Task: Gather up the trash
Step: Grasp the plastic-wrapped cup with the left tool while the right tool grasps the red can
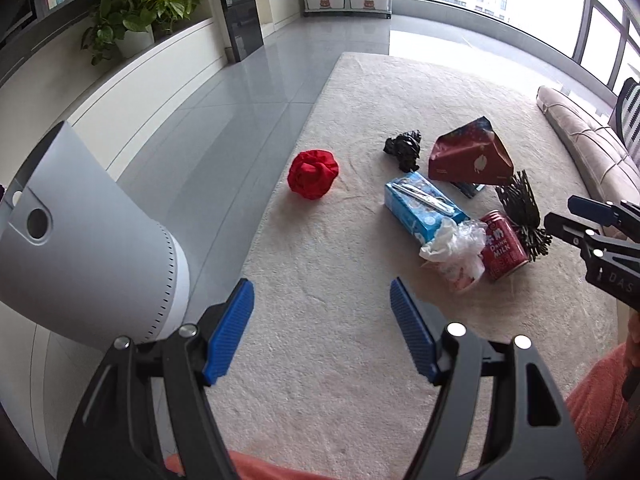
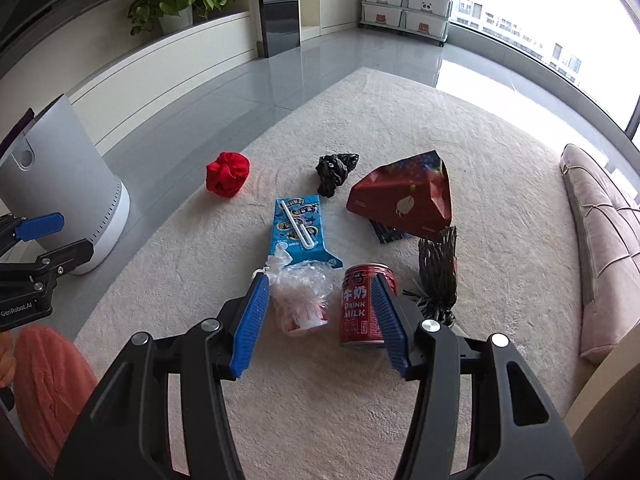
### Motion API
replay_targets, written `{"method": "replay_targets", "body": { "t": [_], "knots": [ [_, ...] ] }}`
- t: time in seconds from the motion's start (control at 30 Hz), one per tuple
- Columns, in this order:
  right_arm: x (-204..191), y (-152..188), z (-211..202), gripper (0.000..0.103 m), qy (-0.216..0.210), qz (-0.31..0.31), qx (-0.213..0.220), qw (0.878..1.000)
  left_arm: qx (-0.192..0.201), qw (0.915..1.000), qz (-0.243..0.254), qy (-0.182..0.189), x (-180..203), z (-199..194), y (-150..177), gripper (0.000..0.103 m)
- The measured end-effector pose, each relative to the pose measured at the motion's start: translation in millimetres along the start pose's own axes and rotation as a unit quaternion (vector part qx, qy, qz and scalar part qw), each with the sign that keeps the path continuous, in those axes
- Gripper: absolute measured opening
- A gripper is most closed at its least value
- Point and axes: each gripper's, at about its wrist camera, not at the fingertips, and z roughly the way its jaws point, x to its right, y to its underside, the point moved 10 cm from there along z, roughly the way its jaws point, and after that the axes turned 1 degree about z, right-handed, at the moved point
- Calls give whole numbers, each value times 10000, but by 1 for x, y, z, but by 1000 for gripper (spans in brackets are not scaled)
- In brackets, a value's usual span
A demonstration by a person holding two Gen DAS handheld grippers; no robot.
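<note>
Red milk can [image 2: 366, 307] lies tipped, top pointing away.

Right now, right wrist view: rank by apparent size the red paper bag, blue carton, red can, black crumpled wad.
1. red paper bag
2. blue carton
3. red can, close to the carton and nearer the camera, so that order is unsure
4. black crumpled wad, though farthest away
</note>
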Motion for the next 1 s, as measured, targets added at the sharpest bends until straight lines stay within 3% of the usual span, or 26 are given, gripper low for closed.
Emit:
{"method": "replay_targets", "body": {
  "t": [0.2,0.47,0.73,1.0],
  "knots": [
    [38,18,34,51,153,178,-279,9993,-414,9985,7,352,65,49,10,71],
    [56,45,76,51,52,260,-631,9977,-674,9970,87,361,122,107,3,71],
    [53,58,95,51,-45,82,-817,9966,-886,9956,-80,280,133,151,-2,71],
    [50,63,104,51,-87,36,-904,9959,-872,9957,-83,312,122,153,-1,72]
  ]
}}
